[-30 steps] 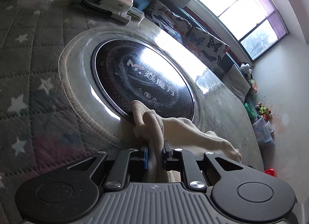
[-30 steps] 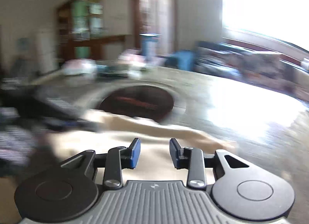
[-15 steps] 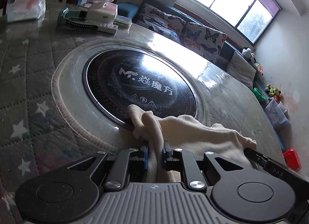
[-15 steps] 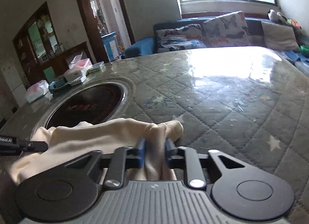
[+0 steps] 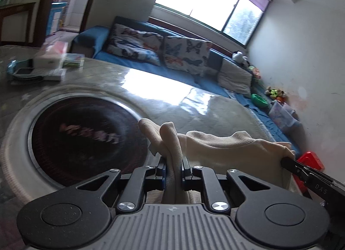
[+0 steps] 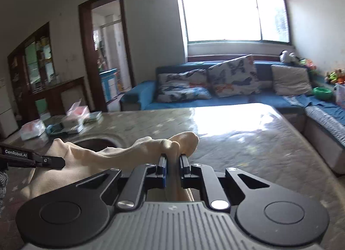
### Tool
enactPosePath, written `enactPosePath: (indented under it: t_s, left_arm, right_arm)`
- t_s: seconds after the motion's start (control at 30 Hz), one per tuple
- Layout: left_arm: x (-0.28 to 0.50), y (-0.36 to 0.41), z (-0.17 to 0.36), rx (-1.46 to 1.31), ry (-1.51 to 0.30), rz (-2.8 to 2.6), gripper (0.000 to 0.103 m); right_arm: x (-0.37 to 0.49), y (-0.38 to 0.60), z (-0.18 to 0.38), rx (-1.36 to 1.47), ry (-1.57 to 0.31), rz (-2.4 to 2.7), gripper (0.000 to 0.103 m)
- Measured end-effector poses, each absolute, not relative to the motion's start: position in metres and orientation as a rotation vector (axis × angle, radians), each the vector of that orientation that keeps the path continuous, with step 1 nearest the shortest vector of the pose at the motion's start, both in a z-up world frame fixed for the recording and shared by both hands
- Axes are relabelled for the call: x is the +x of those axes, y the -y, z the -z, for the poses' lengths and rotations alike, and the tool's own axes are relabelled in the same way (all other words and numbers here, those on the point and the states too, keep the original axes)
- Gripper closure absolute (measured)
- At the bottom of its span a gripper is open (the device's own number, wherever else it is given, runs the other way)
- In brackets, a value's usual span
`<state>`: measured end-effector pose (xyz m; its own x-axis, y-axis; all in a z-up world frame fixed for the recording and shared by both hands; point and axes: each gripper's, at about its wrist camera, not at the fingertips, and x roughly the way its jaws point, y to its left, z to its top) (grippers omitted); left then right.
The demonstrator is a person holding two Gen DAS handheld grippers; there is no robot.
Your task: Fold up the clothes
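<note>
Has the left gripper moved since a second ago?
Yes. The left gripper, shut on the cream garment, has risen and tilted up: the black cooktop disc now sits lower-left, with the sofa filling the view.

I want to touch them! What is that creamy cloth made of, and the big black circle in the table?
The cream garment looks like soft matte knit, maybe fleece or cotton: it bunches in thick, rounded folds with no shine. The black round cooktop looks like smooth glass or ceramic, glossy, with printed lettering, though it is blurred here.
</note>
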<state>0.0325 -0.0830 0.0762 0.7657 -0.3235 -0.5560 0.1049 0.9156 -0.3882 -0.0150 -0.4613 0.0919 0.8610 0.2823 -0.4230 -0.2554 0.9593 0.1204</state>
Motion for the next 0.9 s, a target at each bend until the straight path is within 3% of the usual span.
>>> enactPosePath:
  t_s: [0.33,0.57,0.9]
  left_arm:
    - [0.065,0.168,-0.084,-0.263,-0.673,0.353,0.089]
    - [0.084,0.210,-0.067,-0.158,-0.720,0.359,0.089]
    - [0.090,0.204,-0.043,-0.110,-0.779,0.292,0.085]
  right_arm:
    - [-0.019,0.530,-0.117,0.035,-0.402,-0.126,0.093]
    - [-0.010,0.558,-0.107,0.037,-0.430,-0.051,0.101]
    - [-0.001,0.553,-0.080,0.013,-0.497,-0.032,0.097]
